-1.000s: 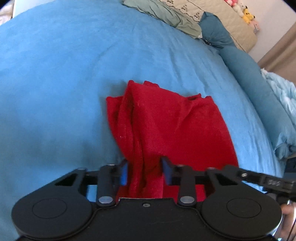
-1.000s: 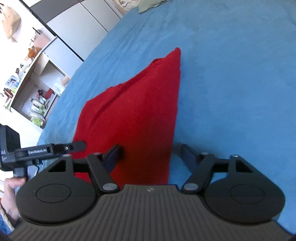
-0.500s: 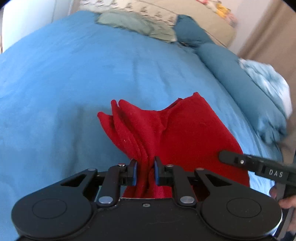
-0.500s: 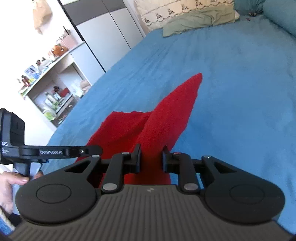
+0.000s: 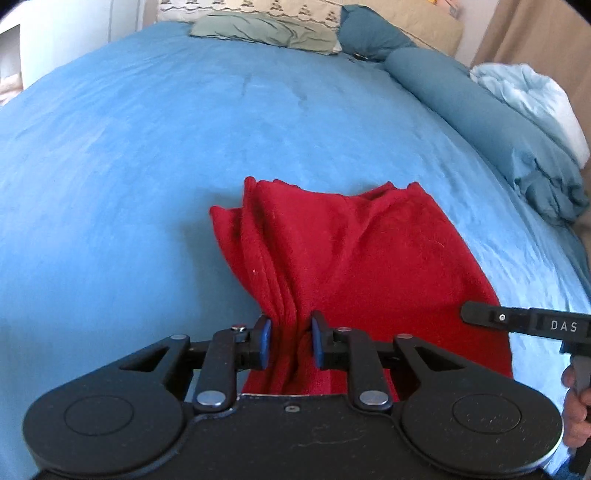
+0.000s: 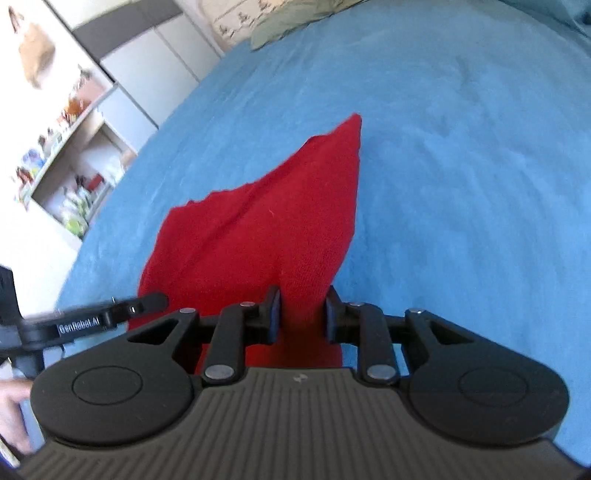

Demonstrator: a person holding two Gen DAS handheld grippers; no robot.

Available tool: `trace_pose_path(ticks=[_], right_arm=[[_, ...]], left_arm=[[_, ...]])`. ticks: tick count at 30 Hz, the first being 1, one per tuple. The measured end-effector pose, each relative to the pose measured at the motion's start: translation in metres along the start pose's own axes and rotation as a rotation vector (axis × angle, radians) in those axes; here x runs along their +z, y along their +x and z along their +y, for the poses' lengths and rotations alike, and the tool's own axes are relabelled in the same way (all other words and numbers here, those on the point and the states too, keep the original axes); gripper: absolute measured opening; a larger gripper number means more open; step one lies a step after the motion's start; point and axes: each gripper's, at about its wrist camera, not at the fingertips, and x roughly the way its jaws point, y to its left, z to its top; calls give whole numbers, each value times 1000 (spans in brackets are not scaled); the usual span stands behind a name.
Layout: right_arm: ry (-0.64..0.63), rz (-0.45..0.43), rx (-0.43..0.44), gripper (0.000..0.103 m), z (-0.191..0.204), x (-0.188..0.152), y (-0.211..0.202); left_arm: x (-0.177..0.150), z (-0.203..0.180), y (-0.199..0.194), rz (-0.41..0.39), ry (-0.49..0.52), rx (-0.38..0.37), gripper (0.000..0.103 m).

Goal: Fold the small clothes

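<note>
Blue bedspread bearing a red knitted garment. Left gripper and right gripper each clench a bunched edge of the garment.

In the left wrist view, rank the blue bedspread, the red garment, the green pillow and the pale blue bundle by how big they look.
1. Blue bedspread, most of the frame.
2. Red garment, though nearness to the camera inflates it.
3. and 4. Green pillow and pale blue bundle look alike; both sit far off, so I won't rank them.
</note>
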Motion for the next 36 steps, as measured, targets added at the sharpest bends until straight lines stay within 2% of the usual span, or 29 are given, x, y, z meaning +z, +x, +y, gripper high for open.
trace_pose_path(ticks=[1,3,4,5,6,7,8,11,13,17,22,25,29,30,32,36], right_arm=[[-10,-3,-3,40,2,0,-2],[-58,-20,-30,49,9,-1,-9],[-91,-35,-43,53,14,-1,-14],[-114,-54,-53,68,17,-2,-19],[-140,-79,-71,83,21,-4,-23],[-161,-95,-95,87,22,-6,-25],[-180,-97,-120,87,22,-7,-25],[-198,-80,-184,87,12,-10,-18],[-196,-76,-189,87,2,-15,-11],[-164,-84,-183,89,-15,-25,0],[-194,-103,-194,91,-13,-27,-2],[-210,-149,-186,92,0,-23,-26],[-258,-217,-183,94,32,-21,-81],[-255,-229,-186,96,41,-21,-98],[-246,-249,-186,103,60,-22,-133],[-246,-298,-249,103,96,-34,-195]], left_arm=[[2,1,-1,-2,-9,1,26],[5,5,-7,-14,-12,20,30],[5,4,-10,-23,-6,32,38],[5,3,-12,-33,4,47,52],[7,0,-13,-43,20,67,58],[8,-1,-13,-53,37,88,70],[6,-1,-12,-61,49,107,77],[1,7,-3,-47,50,133,78],[-4,15,4,-35,29,122,79],[-15,22,15,-39,16,139,90],[-16,23,11,-53,3,155,91],[-13,16,-14,-88,15,180,88],[-9,-1,-78,-200,45,217,90],[-9,-6,-96,-227,52,226,91],[-12,-18,-136,-280,66,240,103],[-26,-39,-202,-330,76,270,103]])
